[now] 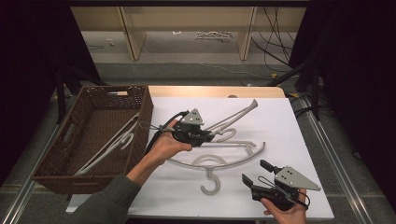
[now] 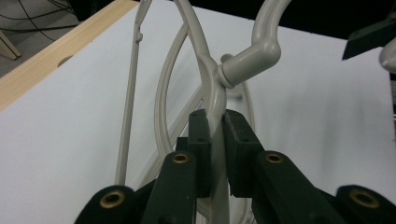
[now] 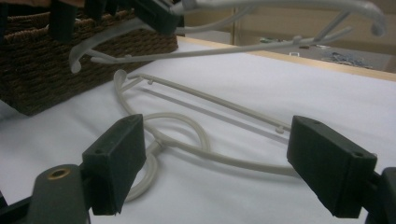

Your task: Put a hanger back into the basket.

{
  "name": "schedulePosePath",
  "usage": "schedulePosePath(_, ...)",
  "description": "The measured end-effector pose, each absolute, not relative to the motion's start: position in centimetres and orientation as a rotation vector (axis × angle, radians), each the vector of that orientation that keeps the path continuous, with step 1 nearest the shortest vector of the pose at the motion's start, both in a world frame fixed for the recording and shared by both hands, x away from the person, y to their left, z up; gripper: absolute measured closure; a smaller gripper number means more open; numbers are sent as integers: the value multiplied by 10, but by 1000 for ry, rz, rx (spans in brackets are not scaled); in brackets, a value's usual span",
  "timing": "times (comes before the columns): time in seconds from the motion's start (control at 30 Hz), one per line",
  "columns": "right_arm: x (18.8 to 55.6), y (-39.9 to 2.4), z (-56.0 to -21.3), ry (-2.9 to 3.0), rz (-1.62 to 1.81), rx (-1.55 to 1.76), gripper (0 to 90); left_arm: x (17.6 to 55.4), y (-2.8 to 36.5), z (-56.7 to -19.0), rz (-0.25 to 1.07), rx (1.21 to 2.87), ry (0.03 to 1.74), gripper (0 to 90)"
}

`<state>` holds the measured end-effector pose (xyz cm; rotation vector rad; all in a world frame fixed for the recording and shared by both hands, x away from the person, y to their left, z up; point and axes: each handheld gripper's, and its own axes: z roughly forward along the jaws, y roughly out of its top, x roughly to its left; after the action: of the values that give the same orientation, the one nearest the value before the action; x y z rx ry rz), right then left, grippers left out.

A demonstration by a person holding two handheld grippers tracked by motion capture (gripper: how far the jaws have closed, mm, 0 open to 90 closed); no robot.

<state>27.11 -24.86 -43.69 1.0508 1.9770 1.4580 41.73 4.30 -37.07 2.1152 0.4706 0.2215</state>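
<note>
- The left gripper [image 1: 212, 134] clamps 1 grey hanger [image 1: 233, 116] above the table's [image 1: 299, 140] middle, its far arm cut off in the left gripper view.
- The right gripper [image 1: 256, 173] sits wide open at the near right corner.
- A second hanger [image 1: 219, 161] lies flat between them; the basket [image 1: 51, 158] at the left edge holds another hanger [image 1: 114, 142].

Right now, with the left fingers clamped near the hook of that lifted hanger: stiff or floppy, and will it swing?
Likely stiff: the lifted hanger keeps its arched shape in the left gripper, with no visible sag. Probably light, since its grey bars are thin. It may pivot or swing, because the grip sits near the hook, leaving the long arm sticking out over the table.
</note>
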Motion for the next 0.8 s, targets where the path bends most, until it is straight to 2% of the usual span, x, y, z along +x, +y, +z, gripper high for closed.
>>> schedulePosePath(0.2,271,-248,-438,1967,1467,1054,205,413,48,-358,183,2077,479,819)
schedulePosePath(0.8,272,-247,-438,1967,1469,1045,204,401,71,-318,184,2011,485,819)
